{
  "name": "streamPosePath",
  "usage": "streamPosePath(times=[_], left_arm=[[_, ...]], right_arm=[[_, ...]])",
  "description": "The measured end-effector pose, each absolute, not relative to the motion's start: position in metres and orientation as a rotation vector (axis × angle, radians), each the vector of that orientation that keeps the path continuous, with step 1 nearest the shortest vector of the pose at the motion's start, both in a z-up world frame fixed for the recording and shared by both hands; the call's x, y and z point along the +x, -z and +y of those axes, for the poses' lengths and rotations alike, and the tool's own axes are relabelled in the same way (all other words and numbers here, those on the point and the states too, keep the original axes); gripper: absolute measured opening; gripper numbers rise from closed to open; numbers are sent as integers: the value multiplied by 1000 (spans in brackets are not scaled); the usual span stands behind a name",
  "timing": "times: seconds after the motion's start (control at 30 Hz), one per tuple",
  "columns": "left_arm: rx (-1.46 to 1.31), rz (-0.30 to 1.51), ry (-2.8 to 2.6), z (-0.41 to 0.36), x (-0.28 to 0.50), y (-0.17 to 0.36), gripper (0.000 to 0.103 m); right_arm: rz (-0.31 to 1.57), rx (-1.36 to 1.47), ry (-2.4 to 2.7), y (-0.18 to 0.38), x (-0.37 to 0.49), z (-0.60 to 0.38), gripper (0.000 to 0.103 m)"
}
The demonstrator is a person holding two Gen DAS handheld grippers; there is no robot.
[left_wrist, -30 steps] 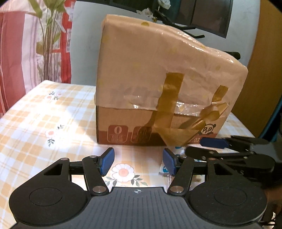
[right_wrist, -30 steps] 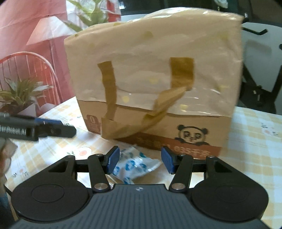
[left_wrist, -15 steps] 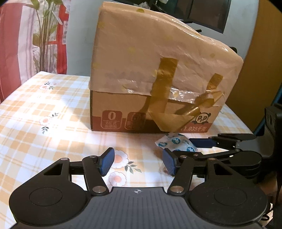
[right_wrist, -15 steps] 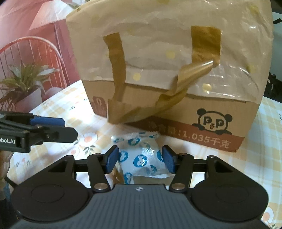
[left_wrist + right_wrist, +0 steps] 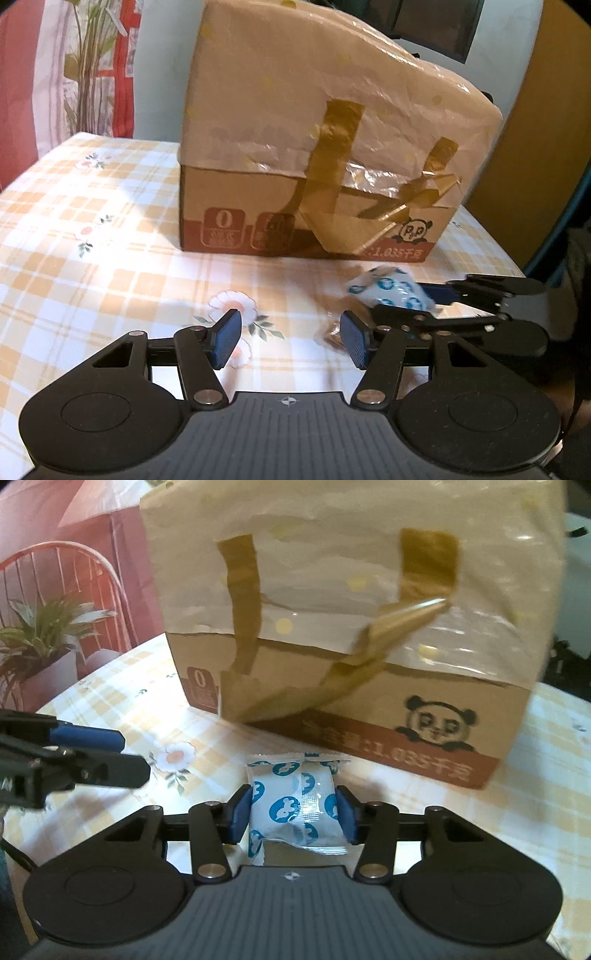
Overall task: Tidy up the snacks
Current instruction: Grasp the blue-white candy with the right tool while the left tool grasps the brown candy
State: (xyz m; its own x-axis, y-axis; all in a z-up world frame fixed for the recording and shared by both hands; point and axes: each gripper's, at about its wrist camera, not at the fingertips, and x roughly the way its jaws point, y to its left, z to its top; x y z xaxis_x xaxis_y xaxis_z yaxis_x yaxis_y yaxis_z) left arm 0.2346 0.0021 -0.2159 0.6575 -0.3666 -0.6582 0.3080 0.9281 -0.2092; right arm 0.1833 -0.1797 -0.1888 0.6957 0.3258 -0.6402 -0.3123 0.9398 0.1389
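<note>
A white snack packet with blue rabbit prints [image 5: 295, 805] sits between the blue pads of my right gripper [image 5: 293, 808], which is shut on it and holds it just above the table. The packet also shows in the left wrist view [image 5: 391, 291], held in the right gripper [image 5: 417, 299]. My left gripper [image 5: 290, 341] is open and empty, low over the tablecloth to the left of the packet; it appears in the right wrist view [image 5: 107, 753]. A small brown wrapped item [image 5: 330, 334] lies by the left gripper's right finger.
A large cardboard box [image 5: 314, 147] covered with a taped plastic sheet stands on the checked floral tablecloth [image 5: 92, 258] just behind the grippers; it also shows in the right wrist view [image 5: 369, 609]. A potted plant [image 5: 40, 635] and a red chair [image 5: 66, 557] stand beyond the table's left edge.
My right gripper has closed its pads onto the white and blue packet and lifted it slightly. The left gripper has drawn back a little from the box, still open.
</note>
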Motion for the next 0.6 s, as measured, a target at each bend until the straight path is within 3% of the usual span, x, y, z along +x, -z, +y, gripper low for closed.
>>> streamPosePath(times=[0.13, 0.37, 0.6], left_arm=[[-80, 791, 416, -8, 231, 222, 59], [-133, 870, 481, -25, 232, 235, 41], [-158, 882, 447, -34, 243, 241, 40]], right_arm=[[682, -18, -295, 191, 160, -193, 50], [655, 43, -237, 194, 150, -204, 50], [639, 38, -242, 196, 148, -206, 50]])
